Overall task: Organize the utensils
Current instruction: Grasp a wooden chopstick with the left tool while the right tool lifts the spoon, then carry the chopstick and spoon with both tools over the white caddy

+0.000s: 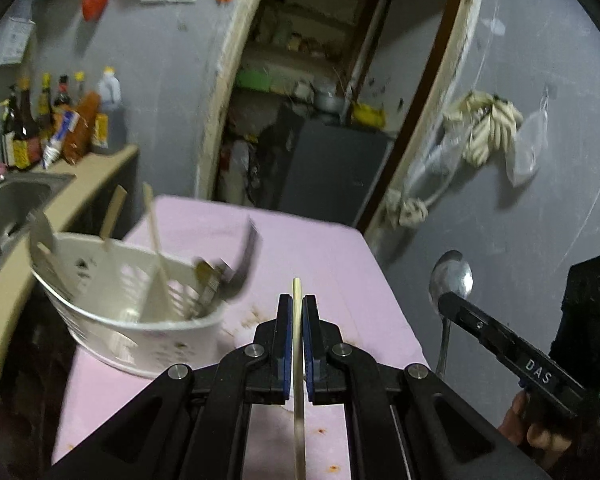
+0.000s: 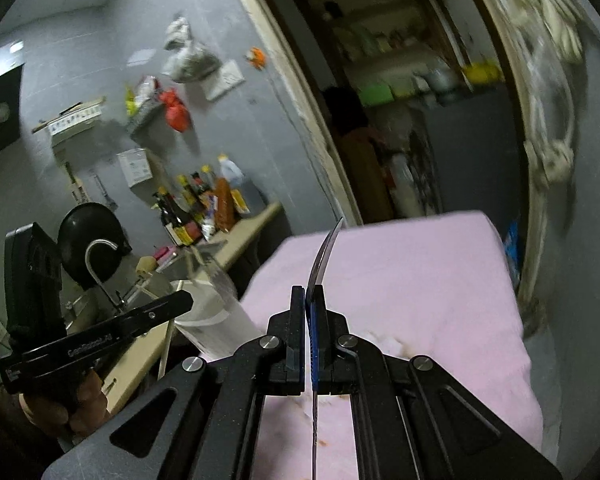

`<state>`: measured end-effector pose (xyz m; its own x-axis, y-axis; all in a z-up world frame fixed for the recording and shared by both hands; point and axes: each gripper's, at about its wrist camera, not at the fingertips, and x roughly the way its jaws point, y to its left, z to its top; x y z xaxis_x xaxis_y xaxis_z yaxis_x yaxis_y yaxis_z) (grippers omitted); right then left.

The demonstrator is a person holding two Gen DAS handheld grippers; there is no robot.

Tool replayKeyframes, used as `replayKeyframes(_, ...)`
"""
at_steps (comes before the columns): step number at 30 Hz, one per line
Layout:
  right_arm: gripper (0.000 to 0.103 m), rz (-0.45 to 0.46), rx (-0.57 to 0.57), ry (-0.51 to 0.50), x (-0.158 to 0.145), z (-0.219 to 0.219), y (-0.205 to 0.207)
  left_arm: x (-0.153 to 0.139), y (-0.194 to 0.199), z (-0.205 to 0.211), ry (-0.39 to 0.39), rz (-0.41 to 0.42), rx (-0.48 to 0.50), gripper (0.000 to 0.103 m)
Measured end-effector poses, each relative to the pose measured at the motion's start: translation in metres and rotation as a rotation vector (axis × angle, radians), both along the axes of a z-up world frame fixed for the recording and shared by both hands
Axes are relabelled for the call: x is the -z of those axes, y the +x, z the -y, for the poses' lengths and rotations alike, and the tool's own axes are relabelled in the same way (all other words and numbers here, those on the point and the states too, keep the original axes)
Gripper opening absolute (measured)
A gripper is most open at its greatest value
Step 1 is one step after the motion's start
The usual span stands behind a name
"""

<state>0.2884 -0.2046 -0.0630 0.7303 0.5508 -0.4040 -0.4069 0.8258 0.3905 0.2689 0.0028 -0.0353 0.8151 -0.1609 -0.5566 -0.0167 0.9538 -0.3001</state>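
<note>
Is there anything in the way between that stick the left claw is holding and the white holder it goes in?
Nothing visible blocks it. The chopstick in the left gripper faces bare pink cloth; the white caddy stands ahead, to its left, other utensils already inside.

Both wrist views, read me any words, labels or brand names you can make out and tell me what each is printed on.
"DAS": white letters on the right gripper body, seen from the left wrist view.
Light lettering on the left gripper body: too blurred to read.
Labels on the sauce bottles: too small and blurred.
Papers on the wall: unreadable.
</note>
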Motion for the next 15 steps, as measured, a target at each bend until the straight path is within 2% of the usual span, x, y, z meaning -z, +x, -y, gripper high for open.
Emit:
replayKeyframes(8,0.002,0.118,-0.059,0.056,-0.059,-0.056,-0.008,-0.047,-0.008,-0.060,-0.043,0.122,-0.011,0.005)
replayKeyframes(15,0.002,0.197,-0.080,0.098,-0.088,-0.106,-0.004,-0.076,-0.009,-0.123,-0.039,0.229,-0.086,0.005)
